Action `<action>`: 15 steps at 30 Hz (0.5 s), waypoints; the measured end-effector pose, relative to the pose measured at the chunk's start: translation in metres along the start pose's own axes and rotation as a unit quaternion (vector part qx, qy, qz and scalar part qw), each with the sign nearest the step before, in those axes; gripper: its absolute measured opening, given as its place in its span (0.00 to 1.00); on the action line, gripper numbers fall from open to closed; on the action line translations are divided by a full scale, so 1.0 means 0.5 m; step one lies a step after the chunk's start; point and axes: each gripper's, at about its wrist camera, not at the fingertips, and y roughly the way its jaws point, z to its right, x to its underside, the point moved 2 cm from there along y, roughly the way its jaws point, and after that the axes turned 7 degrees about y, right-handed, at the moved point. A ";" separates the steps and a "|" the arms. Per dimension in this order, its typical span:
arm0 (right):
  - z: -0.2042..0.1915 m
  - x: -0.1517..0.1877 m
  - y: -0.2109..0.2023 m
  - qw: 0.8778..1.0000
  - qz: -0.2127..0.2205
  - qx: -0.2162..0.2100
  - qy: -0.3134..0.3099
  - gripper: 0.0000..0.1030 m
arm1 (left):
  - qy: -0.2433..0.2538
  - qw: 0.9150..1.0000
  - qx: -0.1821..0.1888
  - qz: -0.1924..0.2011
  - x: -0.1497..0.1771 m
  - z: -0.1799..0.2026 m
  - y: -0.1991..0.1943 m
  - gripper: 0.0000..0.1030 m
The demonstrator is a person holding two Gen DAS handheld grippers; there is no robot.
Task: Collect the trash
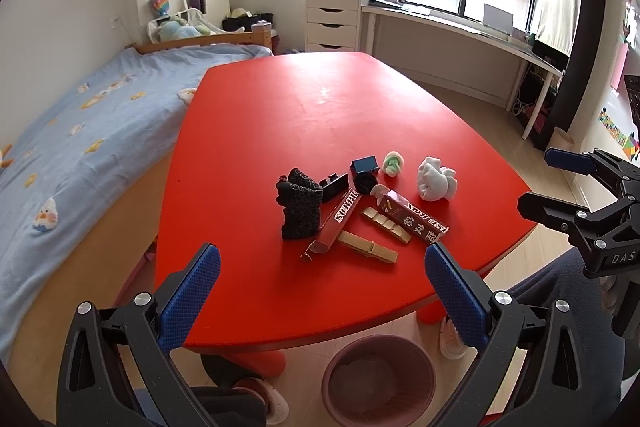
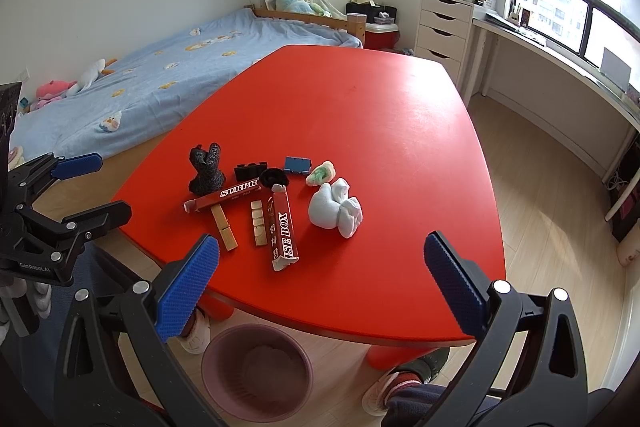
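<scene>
Step 1, nothing picked yet: both grippers, left (image 1: 322, 291) & right (image 2: 322, 285), w/ jaws wide open, empty; trash pile (image 1: 352, 211) ahead on counter (image 1: 304, 115), bin (image 2: 256, 371) below; next, grab one item.

The glossy red plastic counter (image 2: 380, 131) carries two dark red cardboard boxes with white lettering (image 2: 283, 227) (image 2: 224, 195), pale wooden clothes pegs (image 2: 224, 231), a black knitted sock with a grey web pattern (image 2: 206, 169), a white balled-up sock (image 2: 336, 207) and a small blue box (image 2: 297, 164). The black tongs have blue cross-hatched pads (image 2: 188, 287). Below stands a dull pink plastic bin (image 2: 256, 371). The light blue bed cover (image 2: 160, 75) bears yellow and white duck motifs.
</scene>
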 end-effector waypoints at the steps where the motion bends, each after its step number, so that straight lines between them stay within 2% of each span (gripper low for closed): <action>1: 0.000 0.002 -0.001 1.000 0.000 0.000 0.000 0.97 | 0.001 1.000 -0.001 0.000 0.000 0.000 0.000 0.95; 15: 0.001 0.009 0.002 1.000 -0.001 0.004 0.000 0.97 | 0.000 1.000 -0.003 -0.002 0.007 0.001 0.004 0.95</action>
